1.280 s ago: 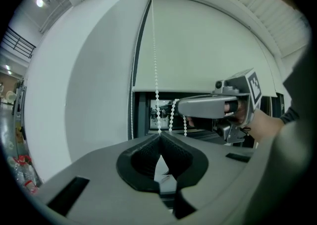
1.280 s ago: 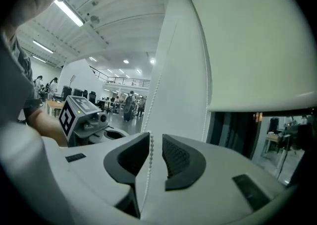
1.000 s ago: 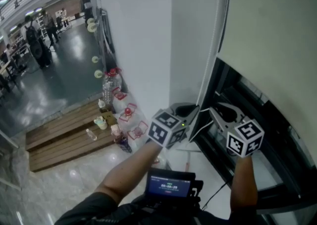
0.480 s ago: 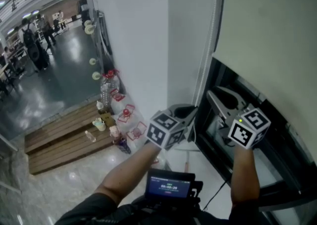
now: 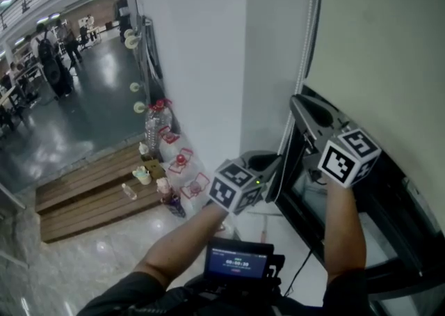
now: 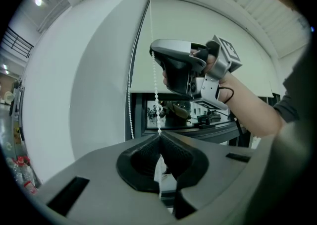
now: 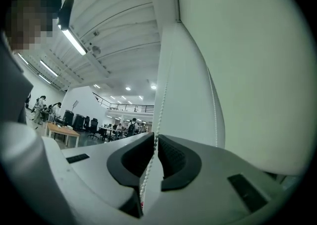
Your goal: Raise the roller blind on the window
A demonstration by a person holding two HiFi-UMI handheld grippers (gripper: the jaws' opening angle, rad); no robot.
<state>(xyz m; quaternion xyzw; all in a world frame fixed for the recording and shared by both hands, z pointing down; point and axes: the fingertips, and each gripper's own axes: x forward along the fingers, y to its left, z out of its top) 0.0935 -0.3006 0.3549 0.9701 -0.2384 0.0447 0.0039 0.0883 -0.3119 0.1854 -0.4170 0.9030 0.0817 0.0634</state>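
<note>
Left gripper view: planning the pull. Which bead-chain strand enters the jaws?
The right-hand strand, crossing the dark window opening; the other strand hangs free along the wall.

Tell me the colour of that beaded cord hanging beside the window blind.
White. The bead chain shows best in the left gripper view.

Two tongs: left tongs point(image 6: 159, 135) below the blind point(image 5: 375, 36), clamped on the bead chain point(image 6: 156, 85); right tongs point(image 7: 156, 138) at the blind's lower edge, jaws just closed in on that same strand. One blind, one window point(image 5: 306, 203) under it. Two chain strands beside the blind. One wooden platform point(image 5: 90, 189) and one large water jug point(image 5: 156, 123) left of the blind. One small screen point(image 5: 236, 262) below the blind.
</note>
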